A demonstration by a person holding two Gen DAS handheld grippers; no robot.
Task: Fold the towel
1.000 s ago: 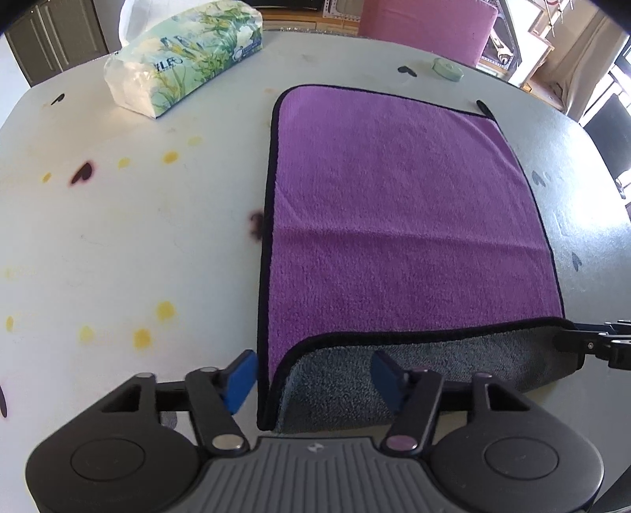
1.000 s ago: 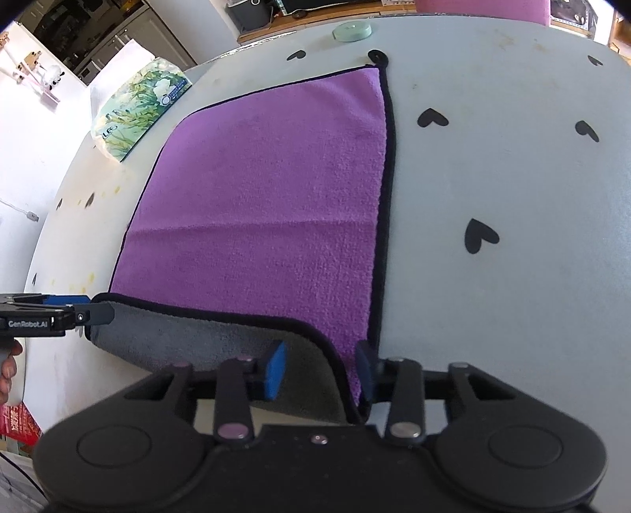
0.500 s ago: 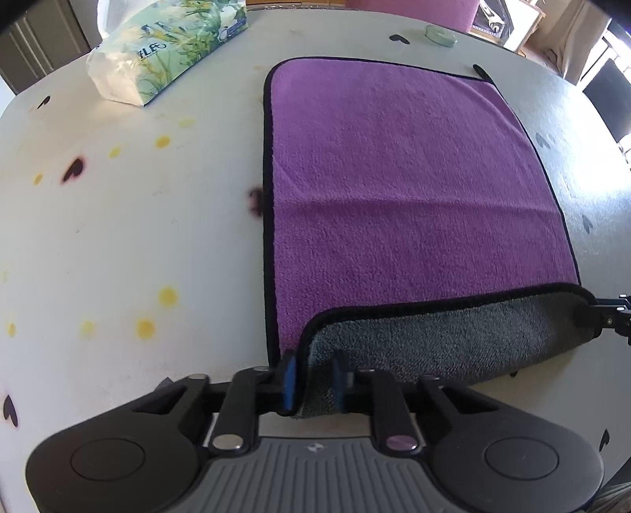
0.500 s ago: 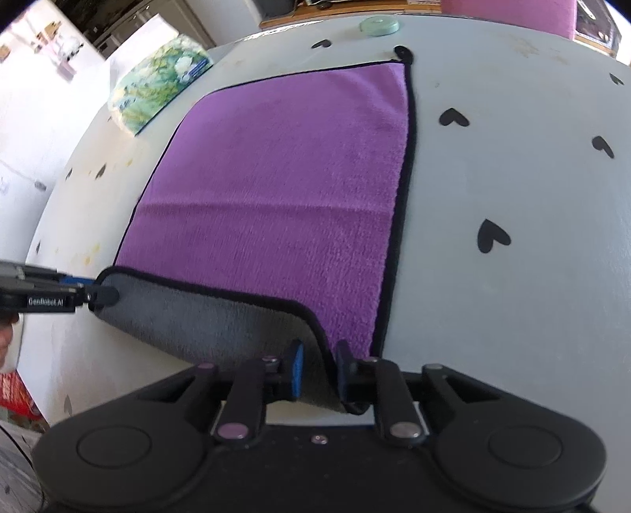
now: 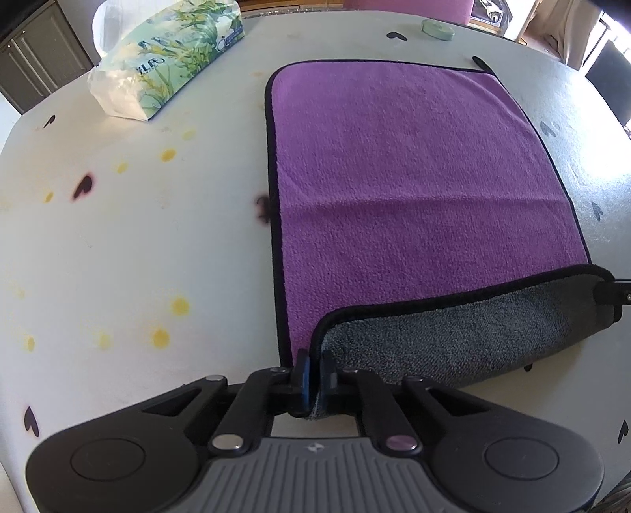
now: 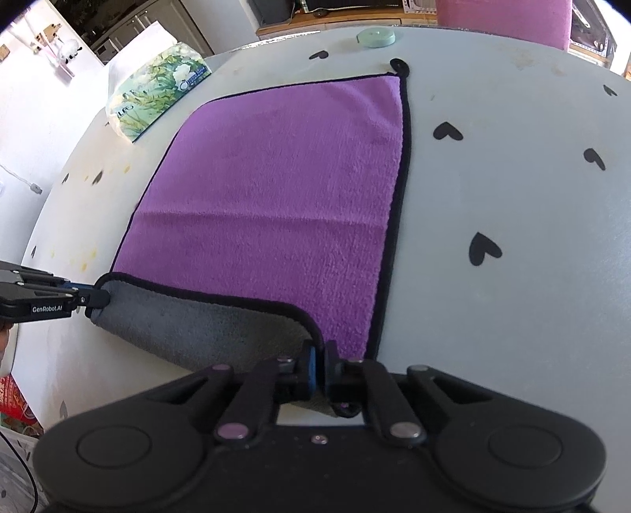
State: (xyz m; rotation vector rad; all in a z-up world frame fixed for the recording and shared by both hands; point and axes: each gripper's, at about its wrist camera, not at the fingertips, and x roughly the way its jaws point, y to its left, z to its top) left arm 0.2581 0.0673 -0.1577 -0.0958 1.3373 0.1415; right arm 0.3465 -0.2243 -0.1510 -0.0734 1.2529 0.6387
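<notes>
A purple towel (image 5: 414, 189) with a black hem and grey underside lies flat on the white table; it also shows in the right wrist view (image 6: 284, 197). Its near edge is lifted and curled over, grey side (image 5: 453, 339) showing. My left gripper (image 5: 314, 361) is shut on the towel's near left corner. My right gripper (image 6: 319, 355) is shut on the near right corner. Each gripper shows at the edge of the other's view, the right one (image 5: 615, 294) and the left one (image 6: 79, 298).
A tissue pack (image 5: 165, 55) lies at the far left of the table (image 5: 118, 244). A small green round lid (image 5: 437, 29) sits at the far edge. Black heart marks (image 6: 483, 248) dot the tabletop. A pink chair (image 6: 504, 15) stands beyond.
Both grippers closed from open onto the near corners of the towel and have lifted the near edge, carrying it a little further over the purple side.
</notes>
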